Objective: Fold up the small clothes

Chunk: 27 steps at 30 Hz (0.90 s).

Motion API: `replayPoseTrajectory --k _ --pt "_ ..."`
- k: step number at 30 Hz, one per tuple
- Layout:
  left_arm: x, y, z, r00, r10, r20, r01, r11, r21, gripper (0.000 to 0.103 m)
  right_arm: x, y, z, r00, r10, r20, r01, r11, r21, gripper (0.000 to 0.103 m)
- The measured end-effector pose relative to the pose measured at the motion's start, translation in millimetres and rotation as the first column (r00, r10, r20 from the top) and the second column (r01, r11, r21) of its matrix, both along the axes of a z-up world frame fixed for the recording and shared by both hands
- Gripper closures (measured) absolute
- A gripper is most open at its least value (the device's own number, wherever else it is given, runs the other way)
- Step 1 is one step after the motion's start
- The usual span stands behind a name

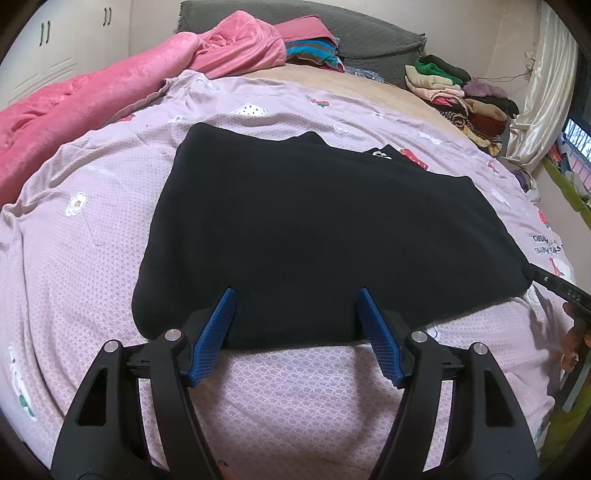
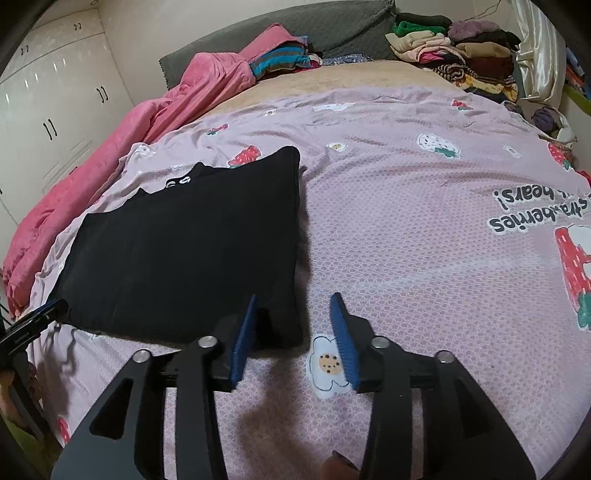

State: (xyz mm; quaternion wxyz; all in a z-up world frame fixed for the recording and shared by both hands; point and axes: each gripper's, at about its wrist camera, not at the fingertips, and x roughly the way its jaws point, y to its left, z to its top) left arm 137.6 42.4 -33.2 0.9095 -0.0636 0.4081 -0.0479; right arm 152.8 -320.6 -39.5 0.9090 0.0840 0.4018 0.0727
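Note:
A black garment (image 1: 314,229) lies folded flat into a rough rectangle on the pink patterned bedspread (image 1: 92,258). It also shows in the right wrist view (image 2: 192,243), left of centre. My left gripper (image 1: 297,291) is open, its blue pads over the garment's near edge, holding nothing. My right gripper (image 2: 293,297) is open at the garment's near right corner, its left pad (image 2: 243,336) over the cloth and its right pad (image 2: 343,339) over bare bedspread. The right gripper's tip shows at the right edge of the left wrist view (image 1: 561,288).
A rumpled pink blanket (image 1: 92,96) lies along the bed's left side. Piles of folded clothes (image 1: 458,92) sit at the far right by a grey headboard (image 1: 369,33). White wardrobe doors (image 2: 48,103) stand at left. A curtain (image 1: 546,85) hangs at right.

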Motion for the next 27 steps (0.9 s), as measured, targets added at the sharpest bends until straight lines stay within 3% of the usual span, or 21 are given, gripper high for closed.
replayPoseTrajectory --k 2,9,13,19,27 --pt "-0.1 -0.1 0.2 1.000 0.000 0.001 0.000 1.000 0.001 0.040 -3.2 0.8 2.8 1.000 0.001 0.011 -0.001 1.000 -0.003 0.041" --pt "-3.3 1.0 1.5 1.000 0.006 0.004 -0.005 1.000 -0.008 0.037 -11.1 1.3 10.5 0.999 -0.004 0.037 0.004 1.000 -0.002 0.027" --pt "-7.2 0.4 4.1 1.000 0.008 0.012 -0.007 1.000 -0.010 0.030 -16.2 1.5 15.2 0.999 -0.009 0.050 0.009 1.000 -0.002 0.015" --pt "-17.3 0.0 9.2 1.000 0.017 0.021 -0.017 1.000 -0.008 0.012 -24.5 5.4 21.7 0.998 -0.002 0.069 0.002 1.000 -0.007 0.009" --pt "-30.7 -0.1 13.3 1.000 0.012 0.022 -0.011 1.000 -0.019 0.010 -35.4 20.9 29.4 0.995 0.038 0.092 -0.036 0.999 -0.022 0.006"
